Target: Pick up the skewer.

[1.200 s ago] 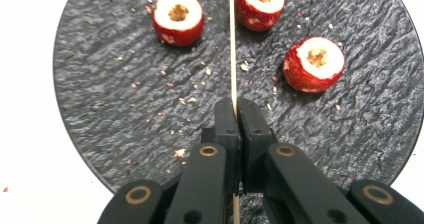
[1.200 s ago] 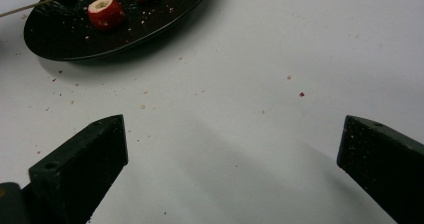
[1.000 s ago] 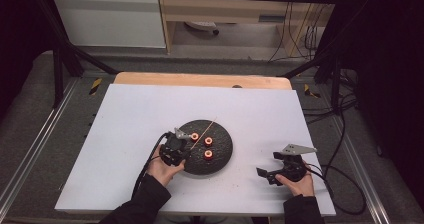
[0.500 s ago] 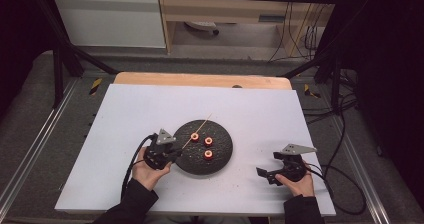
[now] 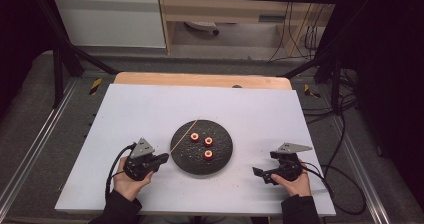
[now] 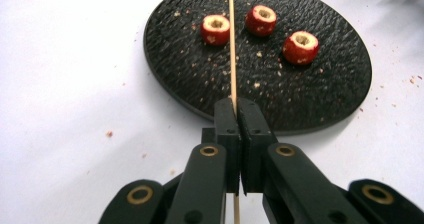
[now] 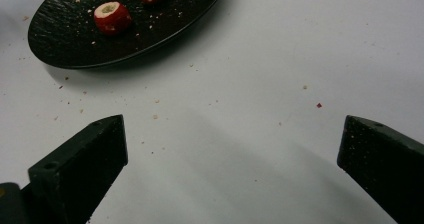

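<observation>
Your left tool [image 6: 235, 109] is clenched on a thin wooden skewer [image 6: 232, 44], pads pressed tight together around it just off the near-left rim of the round black plate [image 5: 220, 161]. From the plate, the skewer runs out of the tool and slants over the rim and across the plate's left part, passing just beside the leftmost of three red fruit rings [image 5: 195, 137] that lie apart from one another near the plate's middle. No ring is threaded on the skewer. Crumbs speckle the plate's rough surface and the white desk [image 5: 150, 109] around it. Your right tool [image 5: 265, 175] rests well to the right of the plate, released, its jaws standing wide with bare desk and a few crumbs between them. Beyond the plate, a strip of bare wood edges the far side of the desk, with a light cabinet [image 5: 110, 19] and loose cables [image 5: 300, 29] farther back. Nothing lies between either tool and the plate.
</observation>
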Demonstrator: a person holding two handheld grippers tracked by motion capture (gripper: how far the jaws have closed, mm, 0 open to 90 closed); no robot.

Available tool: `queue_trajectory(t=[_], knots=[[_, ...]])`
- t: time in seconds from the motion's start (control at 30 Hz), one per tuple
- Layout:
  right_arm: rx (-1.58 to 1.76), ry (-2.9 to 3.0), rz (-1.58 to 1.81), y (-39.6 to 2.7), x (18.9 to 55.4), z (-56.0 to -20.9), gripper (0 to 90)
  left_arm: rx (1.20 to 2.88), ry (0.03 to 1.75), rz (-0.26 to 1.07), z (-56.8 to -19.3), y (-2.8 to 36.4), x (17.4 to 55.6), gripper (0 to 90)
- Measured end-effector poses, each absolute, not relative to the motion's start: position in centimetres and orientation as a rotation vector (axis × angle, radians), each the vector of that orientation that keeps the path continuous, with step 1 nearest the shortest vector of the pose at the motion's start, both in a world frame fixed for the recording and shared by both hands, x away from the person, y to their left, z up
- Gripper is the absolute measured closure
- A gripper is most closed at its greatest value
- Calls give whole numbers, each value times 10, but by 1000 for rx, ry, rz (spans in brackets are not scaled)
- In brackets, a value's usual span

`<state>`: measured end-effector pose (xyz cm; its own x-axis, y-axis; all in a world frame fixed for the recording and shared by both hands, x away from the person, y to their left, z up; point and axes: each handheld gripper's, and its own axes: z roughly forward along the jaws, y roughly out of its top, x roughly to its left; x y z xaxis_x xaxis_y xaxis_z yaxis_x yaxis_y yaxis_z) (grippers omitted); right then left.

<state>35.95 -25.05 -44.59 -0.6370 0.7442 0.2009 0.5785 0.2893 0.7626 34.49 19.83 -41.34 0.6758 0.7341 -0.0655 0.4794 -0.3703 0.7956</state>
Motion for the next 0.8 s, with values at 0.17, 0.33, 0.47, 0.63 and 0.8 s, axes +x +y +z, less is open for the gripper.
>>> queue_trajectory(t=[0.17,0.33,0.47,0.63,0.8], knots=[[1231,2362,1249,-243,362,-442,4,2023,908,376,-415,209,339,883],[1217,2373,1223,-229,366,-437,5,2021,888,377,-417,213,335,882],[1218,2386,1209,-221,368,-433,5,2027,878,372,-421,215,333,883],[1210,2409,1171,-205,375,-426,5,2028,887,362,-425,218,334,883],[1196,2440,1146,-192,380,-422,5,2029,886,361,-426,219,334,883]])
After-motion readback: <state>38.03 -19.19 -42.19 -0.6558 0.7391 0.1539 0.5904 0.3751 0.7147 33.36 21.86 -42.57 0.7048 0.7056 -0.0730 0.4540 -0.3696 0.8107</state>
